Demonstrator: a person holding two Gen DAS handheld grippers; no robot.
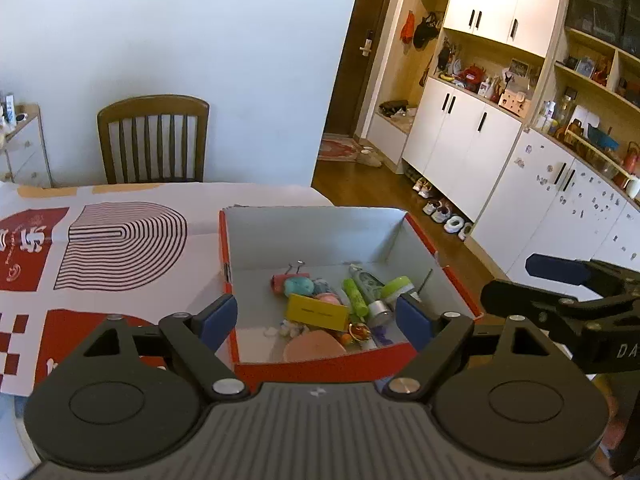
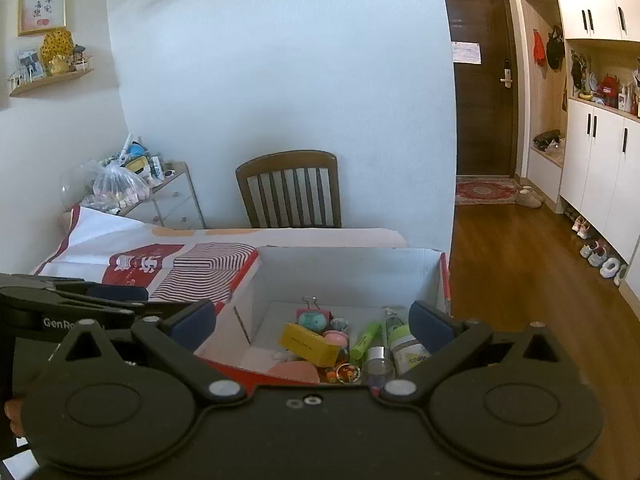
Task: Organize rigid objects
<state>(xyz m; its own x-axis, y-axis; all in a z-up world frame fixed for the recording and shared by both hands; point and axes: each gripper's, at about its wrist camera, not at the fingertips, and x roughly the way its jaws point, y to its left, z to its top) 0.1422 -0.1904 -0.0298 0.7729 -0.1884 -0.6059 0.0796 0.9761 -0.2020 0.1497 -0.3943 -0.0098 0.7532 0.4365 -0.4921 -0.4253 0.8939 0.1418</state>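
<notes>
A red cardboard box (image 1: pixel 320 368) with white inside walls stands on the table and holds several small items: a yellow box (image 1: pixel 316 312), a green marker (image 1: pixel 355 298), a binder clip (image 1: pixel 294 270), a silver tube and a pink disc (image 1: pixel 314 346). My left gripper (image 1: pixel 316 318) is open and empty over the box's near wall. My right gripper (image 2: pixel 314 322) is open and empty over the same box (image 2: pixel 442 276), with the yellow box (image 2: pixel 308 345) and green marker (image 2: pixel 365 340) between its fingers. Each gripper shows at the edge of the other's view.
The table carries a red, white and striped printed cloth (image 1: pixel 120 248). A wooden chair (image 1: pixel 154 138) stands behind the table by the wall. White cabinets (image 1: pixel 460 136) and shoes line the wooden floor on the right. A drawer unit (image 2: pixel 168 200) with clutter stands left.
</notes>
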